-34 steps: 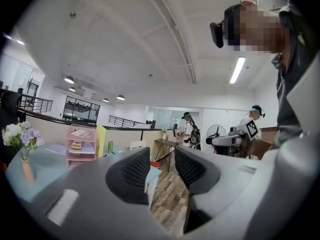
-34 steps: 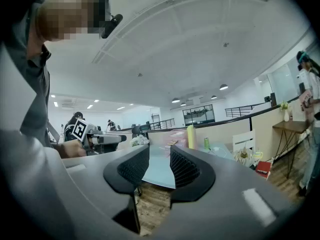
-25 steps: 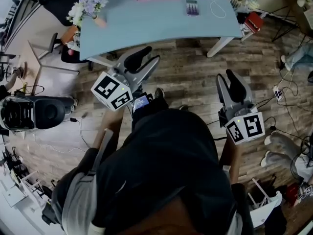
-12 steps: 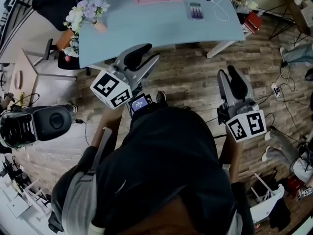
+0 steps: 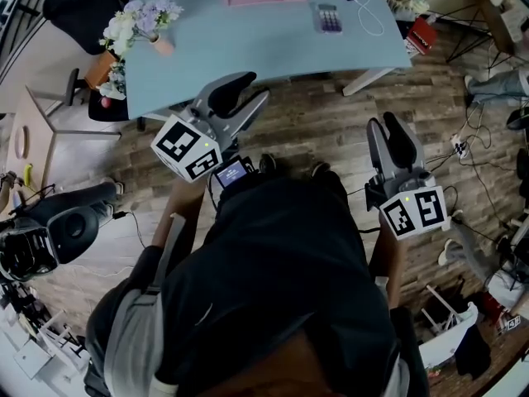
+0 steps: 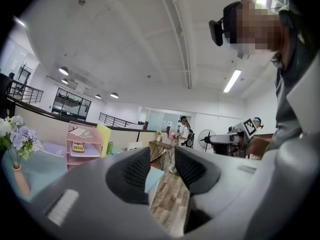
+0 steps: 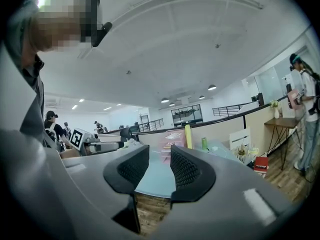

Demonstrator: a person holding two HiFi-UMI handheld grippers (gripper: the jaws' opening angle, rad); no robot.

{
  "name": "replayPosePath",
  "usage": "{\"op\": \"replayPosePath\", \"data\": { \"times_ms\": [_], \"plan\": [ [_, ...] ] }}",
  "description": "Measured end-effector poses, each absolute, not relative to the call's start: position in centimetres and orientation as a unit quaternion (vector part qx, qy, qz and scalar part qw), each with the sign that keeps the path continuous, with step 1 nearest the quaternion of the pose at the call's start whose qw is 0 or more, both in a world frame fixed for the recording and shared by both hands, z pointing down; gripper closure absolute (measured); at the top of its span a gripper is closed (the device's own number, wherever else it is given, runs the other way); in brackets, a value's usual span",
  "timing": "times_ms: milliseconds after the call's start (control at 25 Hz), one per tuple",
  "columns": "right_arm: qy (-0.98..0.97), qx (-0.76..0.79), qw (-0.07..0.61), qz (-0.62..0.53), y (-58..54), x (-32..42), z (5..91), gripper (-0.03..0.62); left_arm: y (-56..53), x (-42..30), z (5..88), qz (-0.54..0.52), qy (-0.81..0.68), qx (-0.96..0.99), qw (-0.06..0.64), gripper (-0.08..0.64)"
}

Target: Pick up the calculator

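Pale-blue table (image 5: pixel 248 46) carries the calculator (image 5: pixel 328 18) near its far right side, well ahead of the left gripper (image 5: pixel 241 99) and right gripper (image 5: pixel 388 132), both narrowly parted and empty, so stepping closer before widening one seems wise.

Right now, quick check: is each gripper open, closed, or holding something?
Left gripper: open, jaws apart, nothing between them.
Right gripper: open, jaws apart, nothing between them.

bare tabletop (image 5: pixel 248 48) left of calculator (image 5: pixel 328 17), cable (image 5: pixel 374 19) right
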State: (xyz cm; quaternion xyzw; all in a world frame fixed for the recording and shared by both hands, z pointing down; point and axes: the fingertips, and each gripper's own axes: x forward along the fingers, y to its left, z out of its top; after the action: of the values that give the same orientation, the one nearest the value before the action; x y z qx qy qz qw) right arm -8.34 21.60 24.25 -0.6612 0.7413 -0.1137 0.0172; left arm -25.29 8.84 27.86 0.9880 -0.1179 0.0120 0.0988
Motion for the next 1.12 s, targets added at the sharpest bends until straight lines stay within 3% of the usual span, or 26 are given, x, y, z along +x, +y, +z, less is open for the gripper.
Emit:
{"op": "replayPosePath", "data": {
  "times_ms": [1120],
  "plan": [
    [0.819,-0.558,0.035,-0.125,16.2,4.4,24.7,0.460,10.0,-14.9,27.8,0.025,-0.233,0.968,0.092,0.368]
  ]
}}
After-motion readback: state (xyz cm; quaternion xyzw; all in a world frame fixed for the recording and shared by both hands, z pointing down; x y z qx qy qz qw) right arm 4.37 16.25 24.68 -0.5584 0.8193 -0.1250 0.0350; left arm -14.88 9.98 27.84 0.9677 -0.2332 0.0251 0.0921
